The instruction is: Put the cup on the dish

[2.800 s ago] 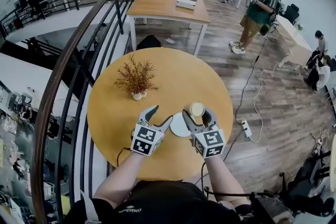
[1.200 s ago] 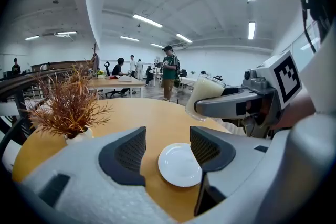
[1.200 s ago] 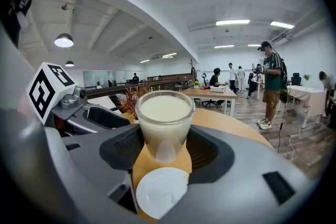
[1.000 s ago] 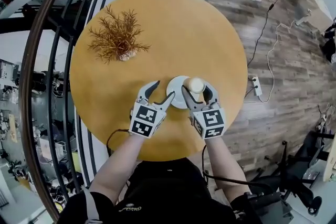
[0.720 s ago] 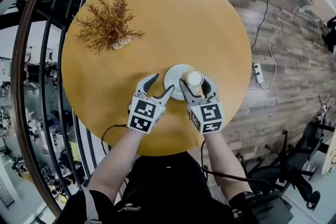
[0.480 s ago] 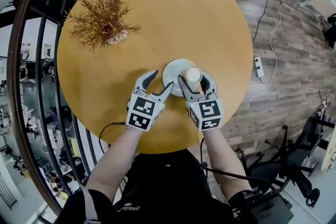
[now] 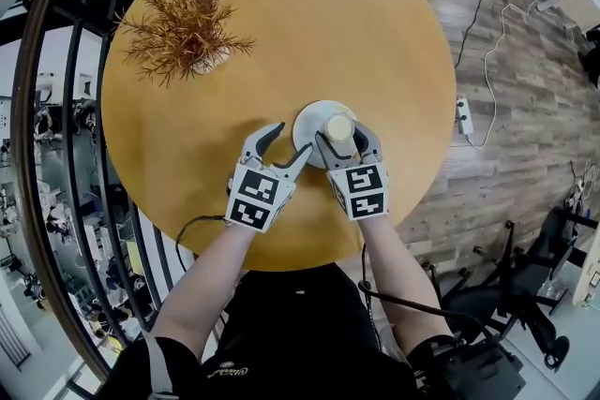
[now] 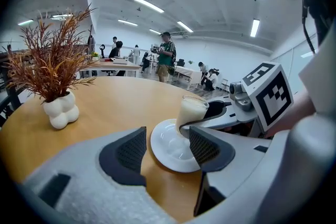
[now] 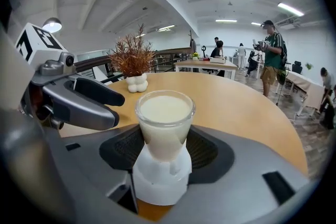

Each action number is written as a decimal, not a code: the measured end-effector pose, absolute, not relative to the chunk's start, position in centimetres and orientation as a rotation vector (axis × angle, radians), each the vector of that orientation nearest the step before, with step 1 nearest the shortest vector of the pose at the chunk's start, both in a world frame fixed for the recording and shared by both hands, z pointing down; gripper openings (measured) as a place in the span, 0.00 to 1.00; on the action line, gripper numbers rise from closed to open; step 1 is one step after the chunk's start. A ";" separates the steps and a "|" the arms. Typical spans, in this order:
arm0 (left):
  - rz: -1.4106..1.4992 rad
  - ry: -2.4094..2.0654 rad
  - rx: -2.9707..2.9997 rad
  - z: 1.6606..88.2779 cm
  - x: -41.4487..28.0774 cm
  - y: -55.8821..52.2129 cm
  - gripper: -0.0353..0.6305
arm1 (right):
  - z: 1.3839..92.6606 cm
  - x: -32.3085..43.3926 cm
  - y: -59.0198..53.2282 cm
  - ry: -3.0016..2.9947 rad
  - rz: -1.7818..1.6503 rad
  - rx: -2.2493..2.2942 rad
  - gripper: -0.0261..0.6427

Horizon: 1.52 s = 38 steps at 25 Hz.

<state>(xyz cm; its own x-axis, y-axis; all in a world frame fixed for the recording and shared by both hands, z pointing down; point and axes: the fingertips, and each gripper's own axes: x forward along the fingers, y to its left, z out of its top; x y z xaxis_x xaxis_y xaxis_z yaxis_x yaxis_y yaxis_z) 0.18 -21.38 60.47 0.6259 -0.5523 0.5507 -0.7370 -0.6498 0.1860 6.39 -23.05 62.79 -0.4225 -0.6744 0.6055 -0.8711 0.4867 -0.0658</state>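
On one table (image 7: 375, 33): one dish (image 7: 307, 119); right gripper (image 7: 341, 136) clamps one cup (image 7: 339, 126); left gripper (image 7: 292, 140) gapes.

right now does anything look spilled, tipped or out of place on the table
Nothing stands out: the cup stands upright in the right gripper over the dish, with no spill on the table, and the plant is upright.

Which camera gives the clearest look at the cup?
The right gripper view: the cup fills the middle, close up and unobstructed. The left gripper view shows it small and side-on, over the dish, with its foot hidden. The head view shows only its top.
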 end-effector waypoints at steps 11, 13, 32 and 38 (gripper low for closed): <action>0.640 -1.008 2.465 60.5 0.2 -20.7 0.44 | 64.4 6.2 -22.8 -2.168 0.541 1.225 0.41; 0.639 -1.007 2.466 60.4 0.2 -20.6 0.44 | 64.6 6.1 -22.7 -2.160 0.543 1.221 0.41; 0.638 -1.005 2.461 60.6 -0.4 -20.2 0.44 | 66.4 6.1 -22.6 -2.094 0.508 1.192 0.41; 0.641 -1.000 2.463 60.6 -0.3 -20.3 0.44 | 66.4 6.2 -22.5 -2.080 0.462 1.178 0.41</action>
